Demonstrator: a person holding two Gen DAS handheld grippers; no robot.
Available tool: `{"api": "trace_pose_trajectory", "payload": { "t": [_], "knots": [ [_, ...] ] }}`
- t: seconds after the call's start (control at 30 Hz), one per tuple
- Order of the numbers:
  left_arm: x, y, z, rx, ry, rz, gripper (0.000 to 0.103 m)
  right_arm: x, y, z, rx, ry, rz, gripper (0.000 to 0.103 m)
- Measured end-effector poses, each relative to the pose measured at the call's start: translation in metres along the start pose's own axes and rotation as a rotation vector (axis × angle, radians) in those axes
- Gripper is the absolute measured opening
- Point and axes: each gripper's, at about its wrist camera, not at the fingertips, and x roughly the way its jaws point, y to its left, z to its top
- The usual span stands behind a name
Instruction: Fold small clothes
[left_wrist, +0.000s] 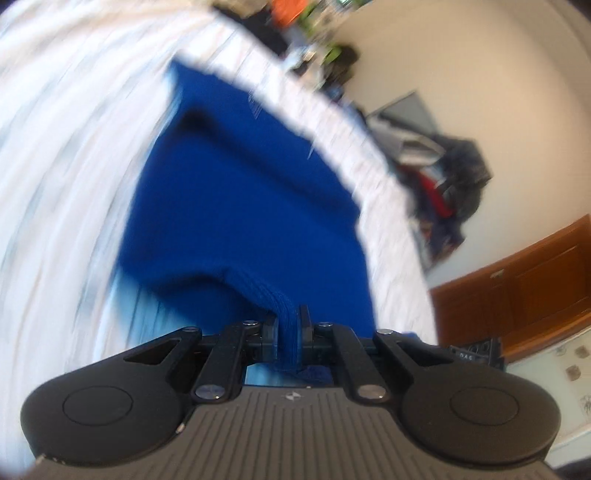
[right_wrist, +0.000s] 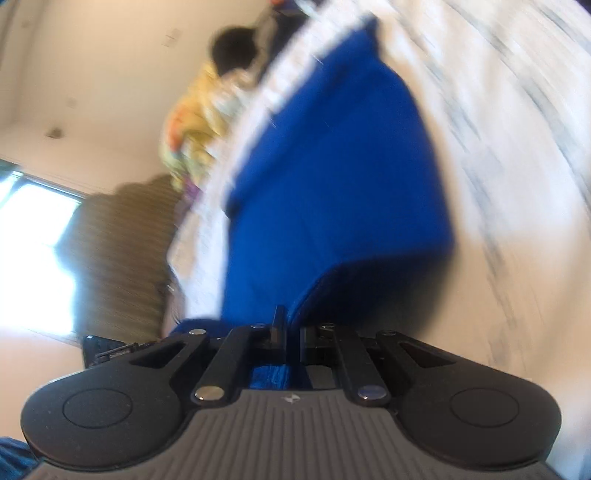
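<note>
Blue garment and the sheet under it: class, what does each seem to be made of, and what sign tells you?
Blue garment: looks like a knitted fabric, matte; ribbed ridges show at the edge pinched in the left gripper. Sheet: probably a thin woven cloth, white with faint grey streaks, matte; motion blur hides its weave.

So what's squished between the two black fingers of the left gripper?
A bunched ribbed edge of the blue knitted cloth sits pinched in the left gripper, seen in the left wrist view.

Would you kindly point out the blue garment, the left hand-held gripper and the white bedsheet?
blue garment (left_wrist: 236, 206): left wrist view, middle of the cloth.
left hand-held gripper (left_wrist: 288, 325): left wrist view, between its fingertips, pinching the garment's edge.
white bedsheet (left_wrist: 59, 177): left wrist view, bare sheet.
</note>
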Motion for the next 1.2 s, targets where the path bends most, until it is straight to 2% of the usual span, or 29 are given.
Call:
{"api": "trace_pose_trajectory", "payload": {
  "t": [0.07,0.2,0.27,0.37,0.4,0.5,0.53,0.57,0.6,0.63,0.67,0.7,0.77,0.8,0.83,0.9,0.93,1.07,1.13,1.17,1.2],
  "knots": [
    [0.018,-0.01,0.04,0.062,-0.062,0.004,0.008,0.018,0.005,0.043,-0.029,-0.061,0.036,0.006],
    [0.059,-0.013,0.12,0.085,-0.151,0.014,0.008,0.047,-0.004,0.137,-0.027,-0.158,0.043,0.006],
    [0.083,-0.012,0.157,0.075,-0.172,0.023,0.008,0.068,-0.015,0.185,0.008,-0.18,0.037,0.006],
    [0.118,-0.012,0.202,0.101,-0.194,0.084,0.008,0.105,-0.032,0.244,0.039,-0.197,-0.001,0.006],
    [0.129,-0.012,0.213,0.131,-0.201,0.125,0.008,0.125,-0.033,0.26,0.049,-0.198,-0.014,0.006],
    [0.17,-0.003,0.247,0.156,-0.213,0.216,0.011,0.144,-0.053,0.297,0.088,-0.229,-0.04,0.009],
    [0.181,0.004,0.255,0.159,-0.213,0.251,0.014,0.158,-0.055,0.3,0.098,-0.233,-0.083,0.012],
    [0.191,0.009,0.261,0.145,-0.189,0.273,0.033,0.171,-0.056,0.301,0.107,-0.228,-0.148,0.027],
    [0.197,0.019,0.265,0.115,-0.171,0.292,0.061,0.175,-0.059,0.303,0.103,-0.233,-0.198,0.038],
    [0.194,0.025,0.264,0.083,-0.195,0.305,0.074,0.182,-0.056,0.298,0.081,-0.246,-0.228,0.054],
    [0.184,0.029,0.262,0.058,-0.244,0.308,0.092,0.18,-0.052,0.292,0.053,-0.262,-0.231,0.058],
    [0.17,0.03,0.259,0.042,-0.297,0.3,0.098,0.174,-0.044,0.282,0.027,-0.276,-0.232,0.058],
    [0.136,0.029,0.247,0.016,-0.371,0.267,0.099,0.158,-0.03,0.268,-0.038,-0.298,-0.242,0.058],
    [0.12,0.027,0.238,0.016,-0.391,0.268,0.1,0.153,-0.017,0.258,-0.09,-0.306,-0.251,0.058],
    [0.104,0.023,0.224,0.014,-0.4,0.299,0.101,0.144,-0.01,0.244,-0.135,-0.306,-0.267,0.058],
    [0.079,0.024,0.19,0.001,-0.384,0.353,0.101,0.125,-0.002,0.212,-0.204,-0.287,-0.302,0.062],
    [0.07,0.029,0.172,-0.015,-0.377,0.354,0.1,0.118,-0.003,0.195,-0.221,-0.266,-0.324,0.067],
    [0.053,0.055,0.101,-0.117,-0.3,0.364,0.097,0.097,-0.022,0.138,-0.217,-0.168,-0.478,0.071],
    [0.062,0.063,0.08,-0.125,-0.262,0.391,0.095,0.096,-0.026,0.126,-0.224,-0.173,-0.454,0.07],
    [0.063,0.057,0.074,-0.091,-0.282,0.412,0.096,0.097,-0.024,0.125,-0.209,-0.162,-0.444,0.07],
    [0.07,0.052,0.072,-0.067,-0.255,0.425,0.096,0.102,-0.021,0.129,-0.184,-0.153,-0.422,0.07]
  ]
}}
